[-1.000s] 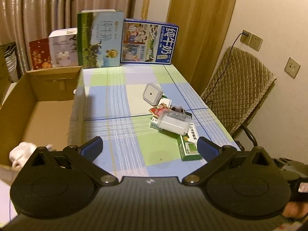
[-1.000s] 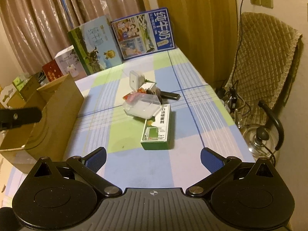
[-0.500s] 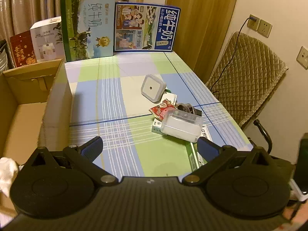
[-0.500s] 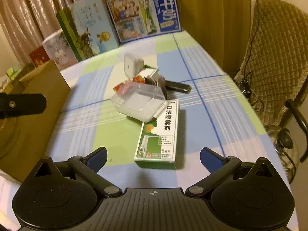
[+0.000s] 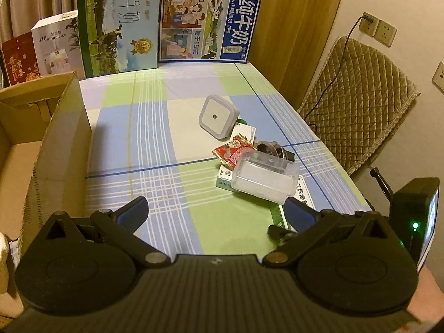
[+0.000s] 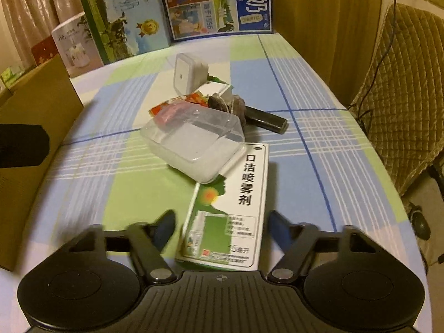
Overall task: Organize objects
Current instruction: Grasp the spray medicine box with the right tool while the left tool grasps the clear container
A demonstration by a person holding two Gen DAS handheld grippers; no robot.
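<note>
Right tool closing around the spray box; no contact yet.
Box lies flat at counter's near edge, under clear tub. Light, stiff card; grip long sides. Left tool spread, empty.

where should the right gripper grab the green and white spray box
Take the spray box across its two long edges at the near end, coming down from above. It lies flat, its far end sits under the clear plastic container, and the closing right gripper fingers already straddle it.
</note>
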